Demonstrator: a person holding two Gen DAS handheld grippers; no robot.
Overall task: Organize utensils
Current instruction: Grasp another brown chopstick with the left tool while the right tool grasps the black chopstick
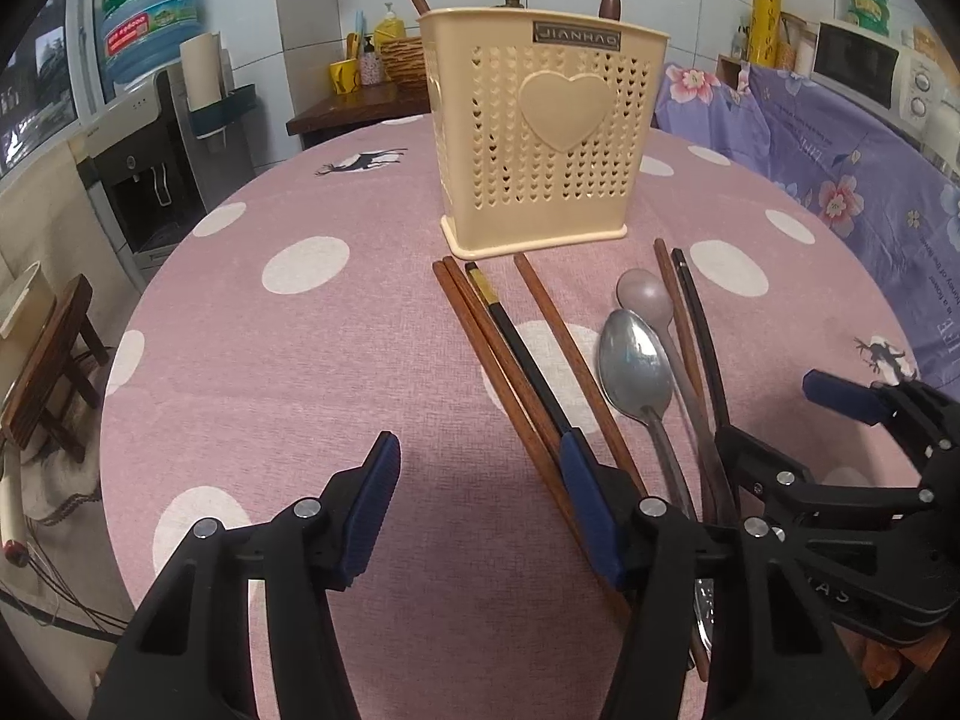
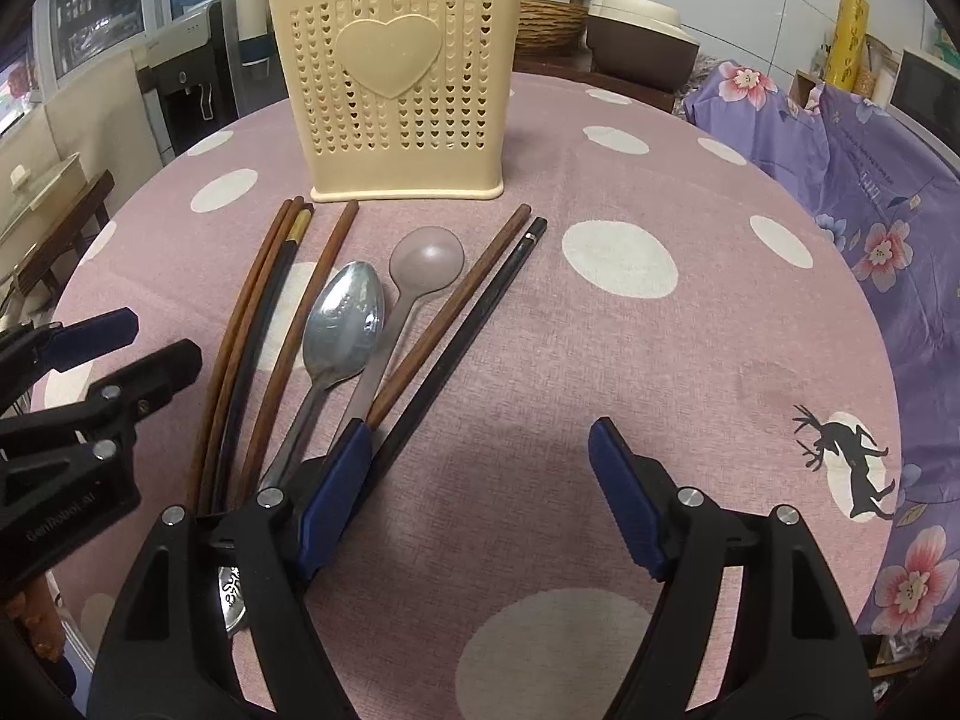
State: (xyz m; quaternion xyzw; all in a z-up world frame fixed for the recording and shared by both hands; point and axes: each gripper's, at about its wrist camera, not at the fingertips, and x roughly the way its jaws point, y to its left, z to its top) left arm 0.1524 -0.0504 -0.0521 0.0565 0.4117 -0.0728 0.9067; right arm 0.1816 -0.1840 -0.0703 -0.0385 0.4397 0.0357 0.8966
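- holder [image 2: 396,138]: matt cream plastic, perforated;
- steel spoon [image 2: 345,324]: glossy metal;
- pale spoon [image 2: 427,258]: seemingly translucent plastic;
- brown chopsticks [image 1: 564,348]: smooth wood;
- tablecloth [image 2: 600,396]: matt woven cloth.

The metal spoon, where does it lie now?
The metal spoon lies on the table in front of the utensil holder, touching the plastic spoon on its right.

Both wrist views low, facing holder [image 1: 543,132]
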